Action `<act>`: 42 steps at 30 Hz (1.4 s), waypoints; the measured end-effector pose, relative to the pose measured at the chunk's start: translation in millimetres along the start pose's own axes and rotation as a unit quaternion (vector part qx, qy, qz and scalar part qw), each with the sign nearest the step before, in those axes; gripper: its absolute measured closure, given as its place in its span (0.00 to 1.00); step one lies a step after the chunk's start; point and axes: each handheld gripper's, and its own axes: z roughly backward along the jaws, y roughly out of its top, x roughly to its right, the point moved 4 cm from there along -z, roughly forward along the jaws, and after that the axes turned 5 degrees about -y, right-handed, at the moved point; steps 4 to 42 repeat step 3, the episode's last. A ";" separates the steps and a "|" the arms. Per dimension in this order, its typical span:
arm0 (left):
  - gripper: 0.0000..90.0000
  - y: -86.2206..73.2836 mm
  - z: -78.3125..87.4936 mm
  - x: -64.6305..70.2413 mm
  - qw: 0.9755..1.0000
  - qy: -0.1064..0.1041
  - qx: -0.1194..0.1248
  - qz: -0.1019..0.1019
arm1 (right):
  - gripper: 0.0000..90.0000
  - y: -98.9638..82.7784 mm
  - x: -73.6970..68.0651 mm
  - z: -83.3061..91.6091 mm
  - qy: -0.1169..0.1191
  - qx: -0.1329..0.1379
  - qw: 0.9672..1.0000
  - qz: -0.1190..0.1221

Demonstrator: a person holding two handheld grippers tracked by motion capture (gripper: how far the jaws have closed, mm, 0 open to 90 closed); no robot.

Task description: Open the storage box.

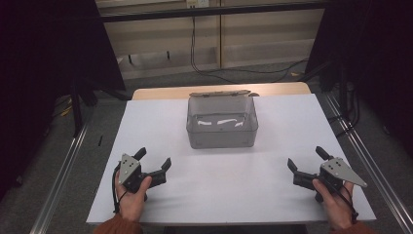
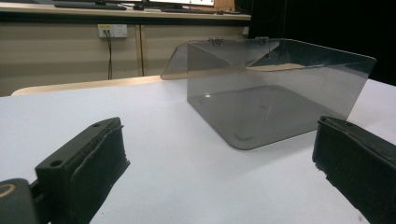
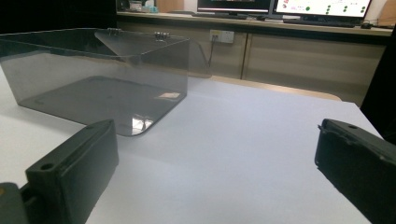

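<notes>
Flanking clear box [image 1: 222, 127], grippers apart.

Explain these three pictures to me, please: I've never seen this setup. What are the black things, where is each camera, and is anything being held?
A person sits at a white table and holds a hand tool in each hand: two black jaws that pinch like tongs. The high view looks down from above; the left gripper and the right gripper rest near the table's near edge. Each of the other two pictures comes from a camera riding on one gripper, looking out between its own jaws. On the table stands one thing: a clear smoky plastic box with its hinged lid open at the back; it looks empty. Both grippers are open and hold nothing.
</notes>
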 end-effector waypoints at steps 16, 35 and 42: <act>0.03 -1.3 -0.3 -0.6 1.000 -0.002 -0.011 0.004 | 0.00 -0.4 -0.3 -2.6 0.000 -0.001 1.000 -0.001; 0.03 -1.3 -0.3 -0.6 1.000 -0.002 -0.011 0.004 | 0.00 -0.4 -0.3 -2.6 0.000 -0.001 1.000 -0.001; 0.03 -1.3 -0.3 -0.6 1.000 -0.002 -0.011 0.004 | 0.00 -0.4 -0.3 -2.6 0.000 -0.001 1.000 -0.001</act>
